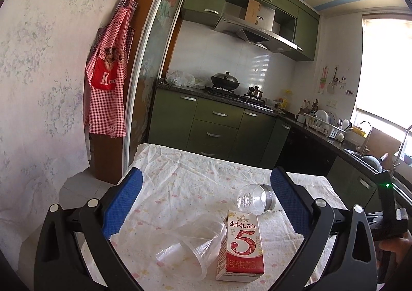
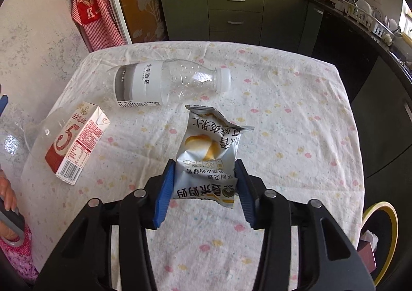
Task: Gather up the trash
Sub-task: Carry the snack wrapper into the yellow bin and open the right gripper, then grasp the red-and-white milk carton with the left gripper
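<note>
A silver snack wrapper (image 2: 208, 146) with yellow print sits crumpled between the blue pads of my right gripper (image 2: 205, 164), which is shut on its lower half just above the tablecloth. A clear plastic bottle (image 2: 170, 82) lies on its side beyond it. A red and white milk carton (image 2: 77, 141) lies at the left. In the left wrist view the milk carton (image 1: 242, 242) is just ahead, beside a clear plastic cup (image 1: 195, 244) on its side, with the bottle (image 1: 255, 198) behind. My left gripper (image 1: 207, 177) is wide open above them and holds nothing.
The table wears a white flowered cloth (image 2: 296, 123). A yellow-rimmed bin (image 2: 383, 234) stands off its right edge. A person's hand (image 2: 7, 193) is at the left edge. Green kitchen cabinets (image 1: 219, 121) and a dark counter (image 1: 334, 141) lie beyond the table.
</note>
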### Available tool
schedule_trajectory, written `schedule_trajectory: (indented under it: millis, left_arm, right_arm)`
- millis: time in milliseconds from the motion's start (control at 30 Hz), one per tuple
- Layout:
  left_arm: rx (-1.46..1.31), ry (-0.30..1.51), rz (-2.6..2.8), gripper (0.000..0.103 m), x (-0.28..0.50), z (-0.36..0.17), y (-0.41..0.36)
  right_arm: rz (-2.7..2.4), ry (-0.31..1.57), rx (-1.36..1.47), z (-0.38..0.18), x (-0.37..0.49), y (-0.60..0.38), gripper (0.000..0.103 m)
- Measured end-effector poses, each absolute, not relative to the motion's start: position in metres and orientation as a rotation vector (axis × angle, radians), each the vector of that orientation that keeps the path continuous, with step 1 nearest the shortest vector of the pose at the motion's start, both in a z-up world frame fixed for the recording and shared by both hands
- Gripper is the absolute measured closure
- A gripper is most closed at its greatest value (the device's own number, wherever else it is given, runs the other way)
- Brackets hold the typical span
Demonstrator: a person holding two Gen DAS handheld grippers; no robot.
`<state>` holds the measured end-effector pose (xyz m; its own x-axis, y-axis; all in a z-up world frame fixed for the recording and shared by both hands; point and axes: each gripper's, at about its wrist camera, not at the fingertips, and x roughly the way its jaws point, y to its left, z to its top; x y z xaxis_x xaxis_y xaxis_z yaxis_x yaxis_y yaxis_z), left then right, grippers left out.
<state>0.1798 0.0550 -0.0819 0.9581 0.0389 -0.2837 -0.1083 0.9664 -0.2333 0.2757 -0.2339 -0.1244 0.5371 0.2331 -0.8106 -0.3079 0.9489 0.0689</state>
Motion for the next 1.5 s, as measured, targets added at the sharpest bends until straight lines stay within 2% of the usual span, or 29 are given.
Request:
schedule_trajectory:
  millis: [300,500,667,833,900,1200,1500]
  left_arm:
    - [-0.217,0.295,0.076,0.005,0.183,-0.086,0.046]
    - [-0.172,0.309,0.064,0.005,0.186,-0.089,0.033]
    - [-0.121,0.312,0.055,0.005,0.188,-0.09,0.021]
    - [-0.099,0.318,0.043,0.005,0.189,-0.091,0.014]
    - [-0.096,0.322,0.035,0.005,0.189,-0.091,0.012]
    - [-0.117,0.343,-0.138,0.005,0.187,-0.091,0.0]
    - [-0.134,0.662,-0.223,0.005,0.184,-0.111,-0.021]
  right_arm:
    - [0.114,0.859,0.034,-0.087,0.202,-0.349,0.058]
    - [-0.154,0.913,0.126,-0.113,0.163,-0.454,0.058]
    - [-0.267,0.95,0.166,-0.133,0.15,-0.499,0.058]
    - [-0.344,0.967,0.192,-0.145,0.145,-0.524,0.054]
    - [-0.359,0.975,0.199,-0.151,0.148,-0.531,0.04]
    - [-0.382,0.904,0.222,-0.143,0.137,-0.529,0.034]
    - [-0.262,0.824,0.185,-0.114,0.127,-0.493,0.032]
